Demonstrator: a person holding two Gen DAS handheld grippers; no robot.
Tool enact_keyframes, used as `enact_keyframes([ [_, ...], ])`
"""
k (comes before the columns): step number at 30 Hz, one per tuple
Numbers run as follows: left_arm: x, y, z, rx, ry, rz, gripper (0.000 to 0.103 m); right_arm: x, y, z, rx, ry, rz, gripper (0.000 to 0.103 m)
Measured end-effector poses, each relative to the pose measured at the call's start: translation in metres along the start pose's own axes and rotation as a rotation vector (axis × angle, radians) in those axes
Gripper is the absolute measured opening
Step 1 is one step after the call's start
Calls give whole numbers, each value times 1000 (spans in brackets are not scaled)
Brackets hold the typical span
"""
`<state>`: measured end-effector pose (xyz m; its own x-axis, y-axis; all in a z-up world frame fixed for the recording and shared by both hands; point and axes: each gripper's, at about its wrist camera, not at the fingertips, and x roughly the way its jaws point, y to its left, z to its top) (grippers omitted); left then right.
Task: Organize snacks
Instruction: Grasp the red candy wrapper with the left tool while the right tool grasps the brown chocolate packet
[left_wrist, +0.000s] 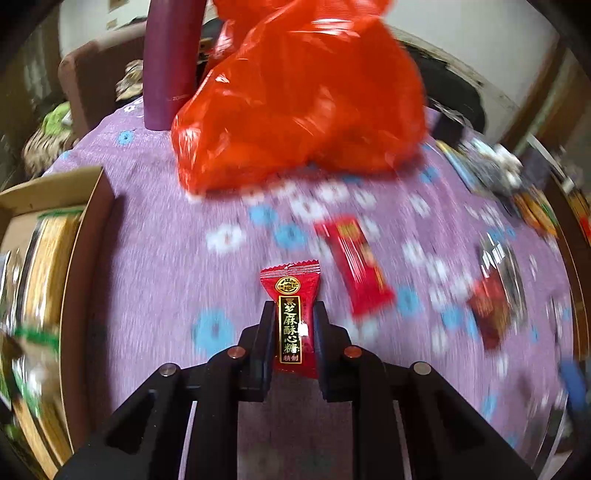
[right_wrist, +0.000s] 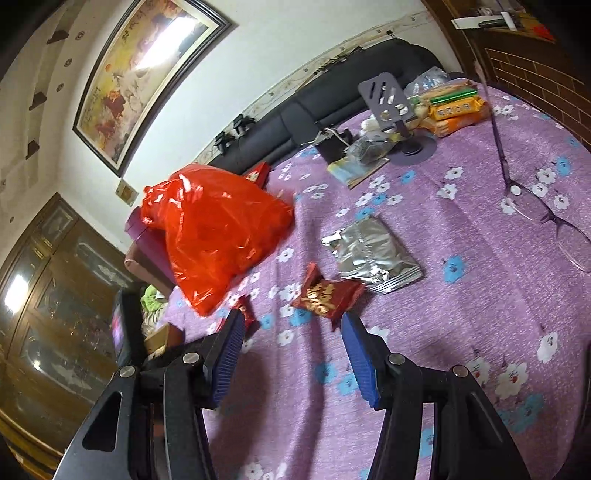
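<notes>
The left claw (left_wrist: 294, 314) is clenched on a red sesame candy (left_wrist: 293, 321), gripping the wrapper's lower half while its crimped top stands clear above the fingertips. The candy sits just over the tabletop (left_wrist: 155, 266), between the cardboard box (left_wrist: 79, 258) at the left edge and the orange bag (left_wrist: 295, 96) towards the far edge. Judged step: carry the candy to the box; the grip should hold steady, the wrapper should clear the box wall, and release should come only once it is over the interior. The left claw points steeply downward. The right claw (right_wrist: 291, 336) hangs released and empty, angled gently down, just short of a red snack packet (right_wrist: 325, 295) beside a silver pouch (right_wrist: 373, 254).
</notes>
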<state>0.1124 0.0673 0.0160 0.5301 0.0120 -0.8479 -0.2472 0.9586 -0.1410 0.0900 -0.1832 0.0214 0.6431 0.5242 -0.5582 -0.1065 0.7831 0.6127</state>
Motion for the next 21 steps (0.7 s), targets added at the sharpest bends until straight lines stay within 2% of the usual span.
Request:
enact_keyframes([
  [3,-19,-5,-38,67,-46,-21,18,3,-4,1,-7,1,-25,59],
  [6,-29,-5,-58,109,-111,-15,18,8,-6,1,-31,2,-55,59],
  [12,-27,-1,-54,127,-124,-58,18,20,-7,1,-90,11,-85,59],
  [18,-27,-5,-55,156,-127,-44,18,47,6,16,-83,91,-60,59],
  [21,-27,-5,-55,151,-125,-48,18,71,17,31,-125,133,-81,59],
])
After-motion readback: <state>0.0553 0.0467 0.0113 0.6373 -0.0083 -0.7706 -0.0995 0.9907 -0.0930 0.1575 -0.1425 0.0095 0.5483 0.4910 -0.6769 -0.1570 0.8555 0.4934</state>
